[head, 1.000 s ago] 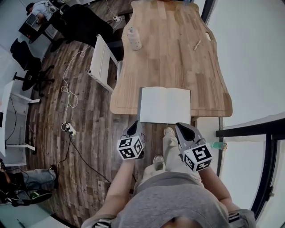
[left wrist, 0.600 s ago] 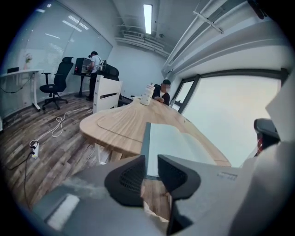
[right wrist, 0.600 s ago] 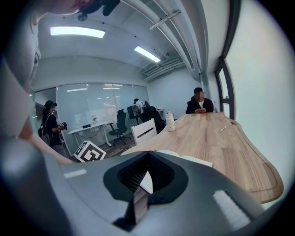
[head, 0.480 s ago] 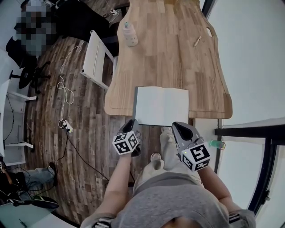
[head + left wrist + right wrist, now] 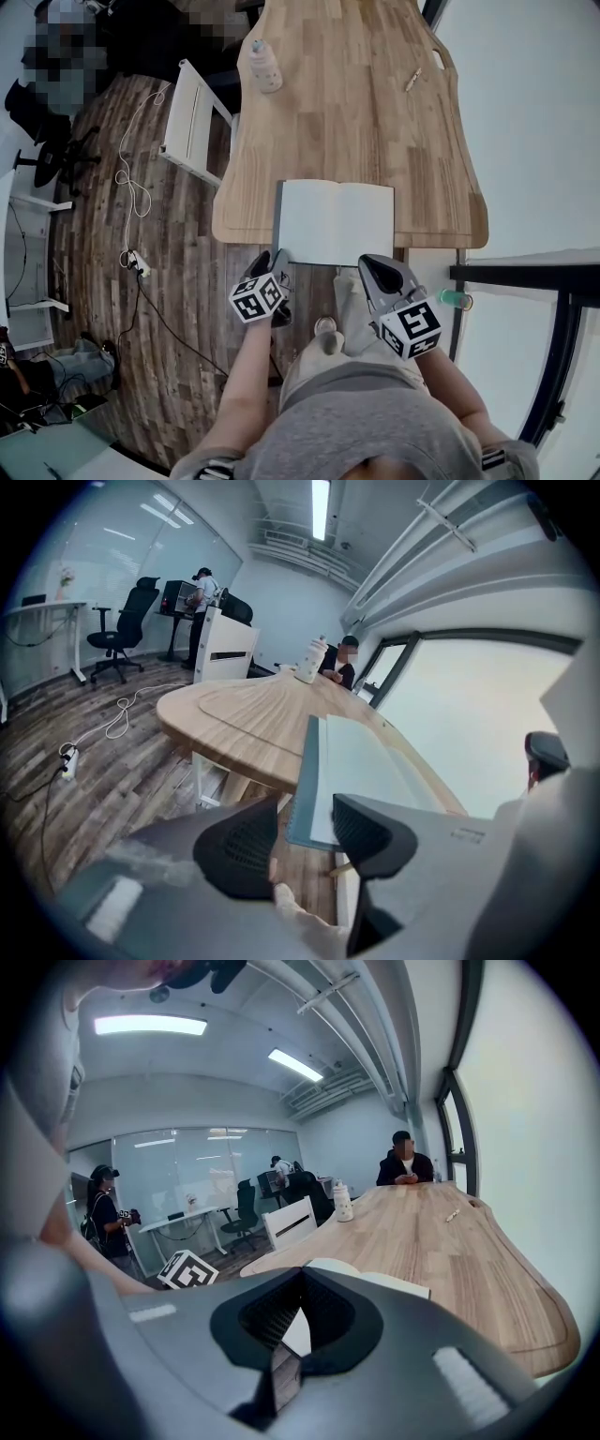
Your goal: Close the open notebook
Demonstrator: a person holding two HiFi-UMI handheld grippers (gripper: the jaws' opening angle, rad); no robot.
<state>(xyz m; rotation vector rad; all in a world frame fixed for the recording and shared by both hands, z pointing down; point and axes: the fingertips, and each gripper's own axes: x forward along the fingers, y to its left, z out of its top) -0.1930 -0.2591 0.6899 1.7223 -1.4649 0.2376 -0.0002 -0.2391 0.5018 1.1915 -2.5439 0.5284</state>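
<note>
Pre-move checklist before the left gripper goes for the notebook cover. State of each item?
1. Notebook lies open, pages up, at the near edge of the table: ok.
2. Left gripper jaws apart, having just been opening, with nothing between the pads: ok.
3. Notebook's left cover edge lined up ahead of that gap: ok.
4. Cover gripped: not ok, not yet.
5. Right gripper shut and empty: ok.
6. Bottle and pen far from the pages: ok.
</note>
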